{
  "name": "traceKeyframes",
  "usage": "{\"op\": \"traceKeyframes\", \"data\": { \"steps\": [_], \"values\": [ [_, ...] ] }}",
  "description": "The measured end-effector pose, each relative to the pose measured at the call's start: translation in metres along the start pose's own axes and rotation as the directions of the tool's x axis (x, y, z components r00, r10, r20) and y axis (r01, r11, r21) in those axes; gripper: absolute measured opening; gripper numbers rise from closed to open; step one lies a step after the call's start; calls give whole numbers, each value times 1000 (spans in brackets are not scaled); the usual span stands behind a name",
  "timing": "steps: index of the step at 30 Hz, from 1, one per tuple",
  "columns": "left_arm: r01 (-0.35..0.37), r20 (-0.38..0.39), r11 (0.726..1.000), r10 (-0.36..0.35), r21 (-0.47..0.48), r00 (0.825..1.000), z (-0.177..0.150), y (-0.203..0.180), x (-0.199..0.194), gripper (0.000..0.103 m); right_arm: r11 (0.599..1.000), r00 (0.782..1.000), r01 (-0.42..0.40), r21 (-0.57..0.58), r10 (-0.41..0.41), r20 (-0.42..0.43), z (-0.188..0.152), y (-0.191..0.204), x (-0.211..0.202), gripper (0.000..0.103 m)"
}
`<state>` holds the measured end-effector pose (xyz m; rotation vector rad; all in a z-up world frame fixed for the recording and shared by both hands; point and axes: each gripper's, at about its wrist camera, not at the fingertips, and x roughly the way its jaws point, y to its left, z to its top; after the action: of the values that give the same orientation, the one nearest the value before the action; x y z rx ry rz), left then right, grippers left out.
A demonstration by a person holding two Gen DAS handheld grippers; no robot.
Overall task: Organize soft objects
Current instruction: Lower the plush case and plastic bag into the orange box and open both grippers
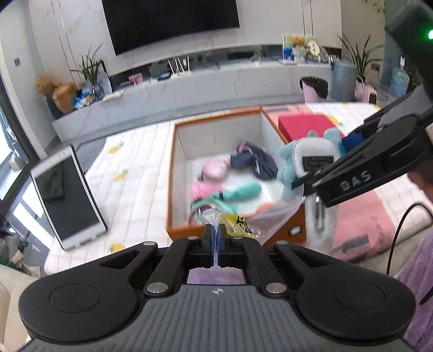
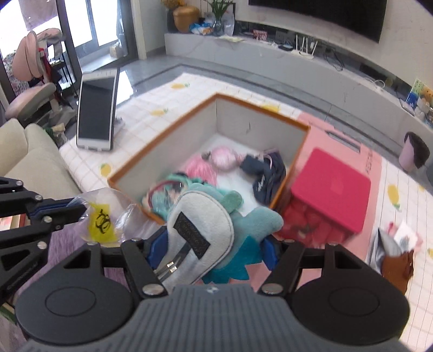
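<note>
Left wrist view: left gripper (image 1: 215, 238), bottom centre, clenched on a clear plastic bag (image 1: 273, 216). Orange-rimmed box (image 1: 173, 173) mid-frame contains soft items.

Right wrist view: right gripper (image 2: 211, 246), lower centre, grasping a teal-and-grey plush toy (image 2: 205, 224) above the box's near corner.

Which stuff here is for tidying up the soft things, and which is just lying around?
For the job:
teal plush toy in the right gripper
clear plastic bag in the left gripper
orange-rimmed box
soft items inside

Just lying around:
red box
tablet
pink bin
TV
</note>
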<state>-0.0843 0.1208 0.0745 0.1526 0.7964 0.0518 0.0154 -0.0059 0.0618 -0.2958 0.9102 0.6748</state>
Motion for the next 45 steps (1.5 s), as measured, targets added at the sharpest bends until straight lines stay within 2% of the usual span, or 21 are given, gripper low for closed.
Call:
{"op": "traceKeyframes", "data": {
  "steps": [4, 8, 11, 13, 17, 24, 30, 34, 35, 38, 42, 45],
  "values": [
    [-24, 57, 1000, 24, 6, 998, 20, 10, 2, 2, 1000, 1000, 10, -7, -10, 26, 20, -2, 4, 68],
    [-27, 84, 999, 28, -19, 996, 37, 19, 13, 2, 1000, 999, 17, -2, -17, 35, 39, -6, 15, 68],
    [-22, 96, 998, 26, -51, 995, 47, 28, 24, 2, 1000, 999, 24, 18, -24, 41, 48, -13, 26, 68],
    [3, 109, 994, 9, -110, 994, 55, 41, 32, 2, 999, 999, 26, 46, -28, 47, 53, -19, 35, 68],
    [45, 98, 984, -28, -172, 995, 67, 55, 56, 2, 998, 999, 12, 58, -13, 32, 58, -24, 56, 68],
    [75, 40, 968, -67, -241, 997, 66, 48, 110, 2, 999, 999, 19, 35, -18, -28, 56, -20, 102, 68],
    [-3, 17, 958, 9, -286, 1000, 73, 35, 154, 2, 1000, 999, 8, 23, -7, -34, 52, -21, 128, 68],
    [-61, -34, 959, 54, -278, 998, 75, 27, 178, 1, 999, 999, -27, 42, 28, -19, 49, -27, 136, 68],
    [-83, -52, 959, 71, -272, 996, 75, 25, 182, 2, 998, 999, -34, 46, 35, -15, 48, -29, 137, 68],
    [-200, -100, 949, 181, -245, 978, 74, 22, 197, 2, 999, 999, -38, 23, 38, 5, 47, -32, 137, 68],
    [-204, -112, 942, 180, -267, 977, 76, 27, 203, 3, 999, 999, -48, 4, 47, 9, 44, -30, 134, 68],
    [-212, -107, 937, 189, -277, 976, 78, 27, 202, 10, 999, 999, -40, -12, 40, 9, 43, -27, 134, 68]
  ]
}}
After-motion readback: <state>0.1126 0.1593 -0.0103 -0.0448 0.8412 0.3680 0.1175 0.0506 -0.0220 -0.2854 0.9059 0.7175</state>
